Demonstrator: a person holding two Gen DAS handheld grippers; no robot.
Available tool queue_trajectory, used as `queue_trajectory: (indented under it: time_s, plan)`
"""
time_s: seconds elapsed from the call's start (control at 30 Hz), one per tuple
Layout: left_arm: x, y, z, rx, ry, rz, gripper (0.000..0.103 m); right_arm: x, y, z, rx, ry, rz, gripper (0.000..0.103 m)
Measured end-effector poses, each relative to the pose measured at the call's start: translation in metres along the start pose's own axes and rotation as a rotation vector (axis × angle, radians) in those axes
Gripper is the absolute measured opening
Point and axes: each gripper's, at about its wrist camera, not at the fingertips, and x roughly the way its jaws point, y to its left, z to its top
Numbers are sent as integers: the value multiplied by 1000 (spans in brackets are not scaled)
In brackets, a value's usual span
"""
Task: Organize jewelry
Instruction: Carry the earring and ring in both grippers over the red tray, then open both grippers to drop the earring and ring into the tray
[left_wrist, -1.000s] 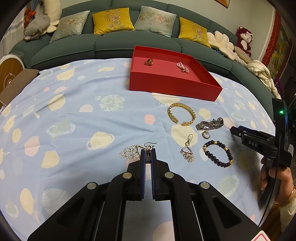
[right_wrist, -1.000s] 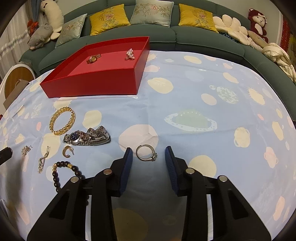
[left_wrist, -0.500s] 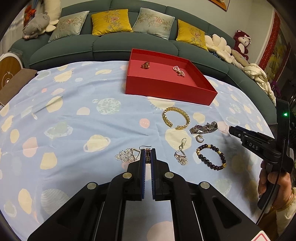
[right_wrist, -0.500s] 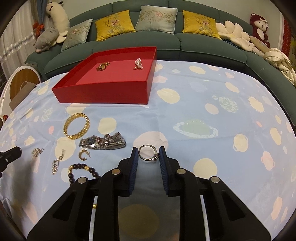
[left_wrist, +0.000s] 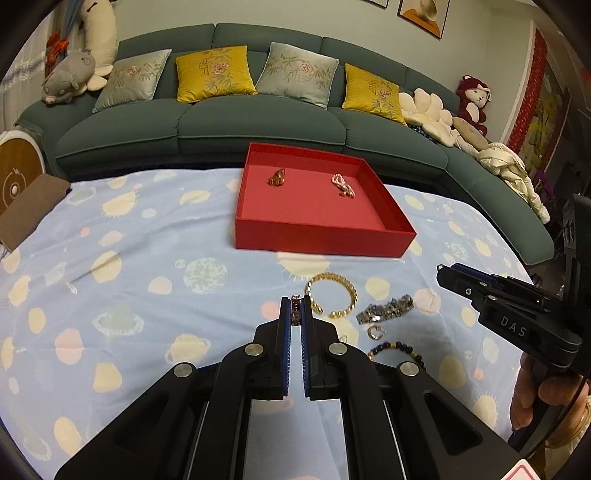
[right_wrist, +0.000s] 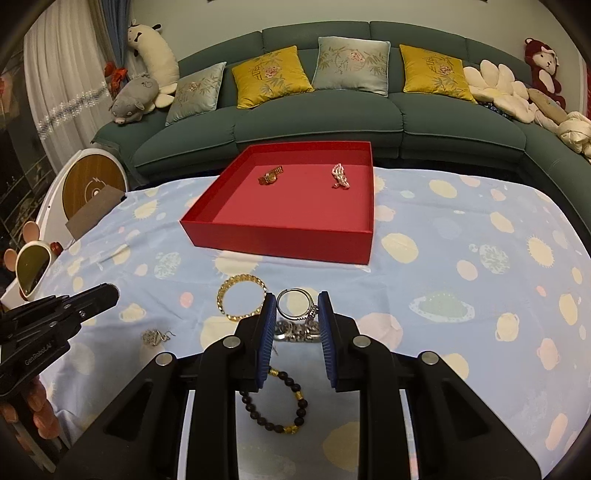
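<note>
So we carry an earring (left_wrist: 295, 308) pinched in the left gripper (left_wrist: 295, 314) and a ring (right_wrist: 295, 304) clamped in the right gripper (right_wrist: 297, 308), both headed for the far red tray (right_wrist: 280, 242).

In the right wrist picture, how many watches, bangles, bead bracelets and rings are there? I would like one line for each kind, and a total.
Watches: 2 (gold watch, silver watch)
Bangles: 1 (gold bangle)
Bead bracelets: 2 (pink bead bracelet, dark bead bracelet)
Rings: 1 (silver ring)
Total: 6
</note>
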Motion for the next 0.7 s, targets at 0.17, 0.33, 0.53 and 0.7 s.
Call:
queue_trajectory:
  time_s: [0.17,0.33,0.53,0.7]
  plan:
    - [10,-4,44,44,-35,9,4,6,-2,44,-20,-38,-5,22]
    - [47,-8,92,50,-42,25,4,41,-16,81,12,-26,-19,22]
    - [106,-10,129,39,-19,29,4,91,-37,104,67,2,-28,22]
    - [150,-3,138,14,31,34,4,125,-52,113,102,41,-22,22]
